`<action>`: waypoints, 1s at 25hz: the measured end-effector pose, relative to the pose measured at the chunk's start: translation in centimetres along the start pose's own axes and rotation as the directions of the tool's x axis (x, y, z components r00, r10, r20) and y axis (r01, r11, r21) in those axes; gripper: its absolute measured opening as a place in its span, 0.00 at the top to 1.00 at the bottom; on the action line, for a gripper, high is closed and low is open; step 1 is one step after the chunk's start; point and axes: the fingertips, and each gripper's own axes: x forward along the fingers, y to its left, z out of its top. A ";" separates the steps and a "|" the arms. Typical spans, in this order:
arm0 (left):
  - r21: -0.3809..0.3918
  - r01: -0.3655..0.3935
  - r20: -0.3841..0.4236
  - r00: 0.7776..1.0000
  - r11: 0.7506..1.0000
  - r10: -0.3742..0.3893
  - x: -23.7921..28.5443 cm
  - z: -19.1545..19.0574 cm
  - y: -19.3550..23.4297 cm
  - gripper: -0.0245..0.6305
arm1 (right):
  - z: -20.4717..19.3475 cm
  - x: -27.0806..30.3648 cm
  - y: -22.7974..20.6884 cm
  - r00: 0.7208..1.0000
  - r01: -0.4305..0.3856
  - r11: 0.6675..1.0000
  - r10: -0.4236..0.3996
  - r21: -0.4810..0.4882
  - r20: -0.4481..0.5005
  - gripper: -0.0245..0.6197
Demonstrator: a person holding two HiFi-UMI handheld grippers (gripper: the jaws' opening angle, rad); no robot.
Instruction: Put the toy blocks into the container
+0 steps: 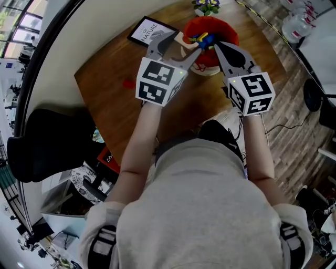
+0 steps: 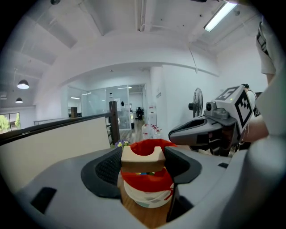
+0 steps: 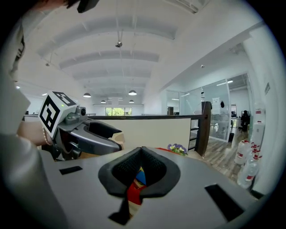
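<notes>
A red-lined container [image 1: 223, 37] with a white base stands at the table's far side, holding blue and yellow toy blocks [image 1: 203, 38]. My left gripper [image 1: 186, 46] is shut on a tan wooden arch block [image 1: 182, 41] at the container's left rim. In the left gripper view the arch block [image 2: 143, 159] sits between the pads, in front of the container [image 2: 149, 188]. My right gripper [image 1: 217, 47] is shut and empty at the container's near rim. In the right gripper view, blocks [image 3: 140, 176] and red lining [image 3: 133, 194] show through the gap below its jaws. A small red block [image 1: 128, 84] lies on the table to the left.
A framed print [image 1: 151, 31] lies on the wooden table [image 1: 110, 100] at the back left, and a flower pot [image 1: 206, 6] stands behind the container. A black chair [image 1: 47, 144] is beside the table's left edge. Wood floor and cables lie to the right.
</notes>
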 end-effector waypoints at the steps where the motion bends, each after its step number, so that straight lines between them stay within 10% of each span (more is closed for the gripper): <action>1: 0.003 0.008 0.005 1.000 1.000 -0.008 0.5 0.4 -0.3 0.49 | -0.1 -0.2 -0.5 1.000 0.010 1.000 -0.010 0.003 -0.001 0.95; 25: 0.025 0.130 -0.011 0.992 0.991 -0.130 7.1 1.6 -5.0 0.51 | -3.6 -3.5 -5.6 0.993 0.108 0.993 -0.105 0.055 -0.048 0.95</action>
